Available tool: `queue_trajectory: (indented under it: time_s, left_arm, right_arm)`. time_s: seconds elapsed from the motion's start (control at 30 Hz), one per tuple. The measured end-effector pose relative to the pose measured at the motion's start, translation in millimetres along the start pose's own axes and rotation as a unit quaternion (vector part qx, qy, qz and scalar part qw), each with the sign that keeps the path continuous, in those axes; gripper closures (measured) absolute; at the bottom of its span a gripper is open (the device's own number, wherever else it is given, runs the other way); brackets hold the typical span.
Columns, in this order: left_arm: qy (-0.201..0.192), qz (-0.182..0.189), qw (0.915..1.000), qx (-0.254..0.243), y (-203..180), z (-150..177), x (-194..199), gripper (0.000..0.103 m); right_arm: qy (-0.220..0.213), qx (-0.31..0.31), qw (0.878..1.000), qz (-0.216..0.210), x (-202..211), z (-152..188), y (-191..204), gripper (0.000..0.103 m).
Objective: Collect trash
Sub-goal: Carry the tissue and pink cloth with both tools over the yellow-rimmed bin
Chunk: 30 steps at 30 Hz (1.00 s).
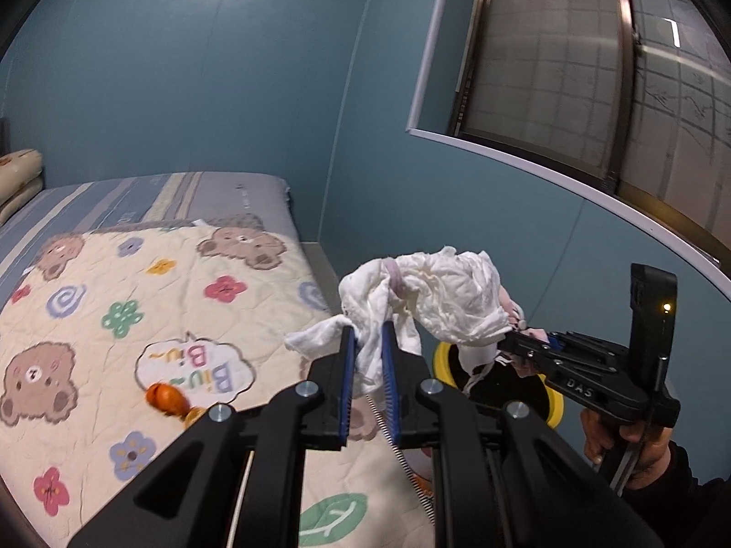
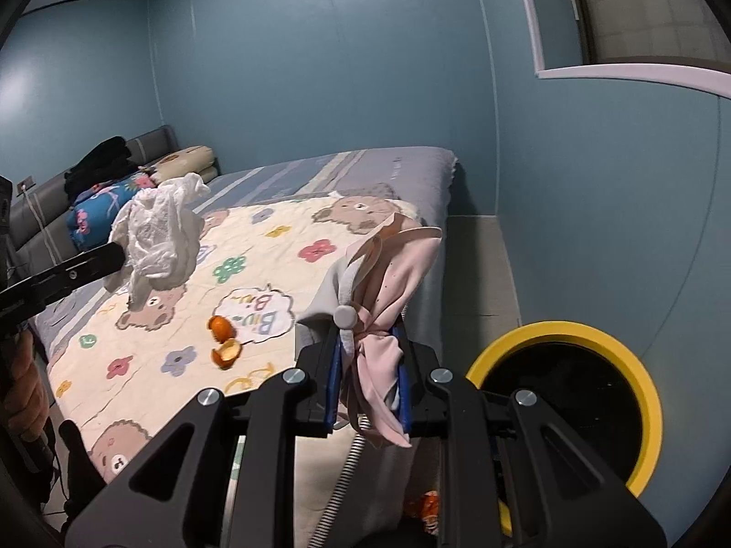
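My left gripper (image 1: 369, 335) is shut on a crumpled white tissue (image 1: 438, 297), held in the air beside the bed; it also shows in the right wrist view (image 2: 157, 233). My right gripper (image 2: 369, 347) is shut on a pink and grey cloth item (image 2: 388, 269) with a round grey button, above the bed's near corner. A yellow-rimmed black bin (image 2: 571, 392) stands on the floor just right of it; it also shows in the left wrist view (image 1: 441, 358). Orange peel pieces (image 2: 224, 340) lie on the bear-print quilt (image 2: 182, 319); they also show in the left wrist view (image 1: 166, 399).
The bed (image 1: 137, 301) fills the left, with pillows and dark clothes (image 2: 100, 164) at its head. Blue walls and a window (image 1: 571, 68) are close on the right. An orange wrapper (image 2: 427, 509) lies on the floor by the bin.
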<state>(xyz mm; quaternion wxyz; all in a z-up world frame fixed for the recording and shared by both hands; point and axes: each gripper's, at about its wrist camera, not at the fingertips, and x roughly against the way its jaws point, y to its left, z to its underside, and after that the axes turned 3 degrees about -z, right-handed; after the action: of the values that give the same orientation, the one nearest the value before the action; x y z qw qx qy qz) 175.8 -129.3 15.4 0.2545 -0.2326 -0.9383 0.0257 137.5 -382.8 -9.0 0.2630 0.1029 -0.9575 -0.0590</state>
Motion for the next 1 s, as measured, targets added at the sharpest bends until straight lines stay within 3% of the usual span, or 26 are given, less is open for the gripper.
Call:
queue_trajectory:
  time_s: [1.0]
  left_arm:
    - [0.039,0.06,0.9964,-0.046,-92.4,-8.7,-121.2,0.092]
  right_arm:
    - [0.005,-0.083,0.99,0.112,-4.5,28.7,-113.8,0.084]
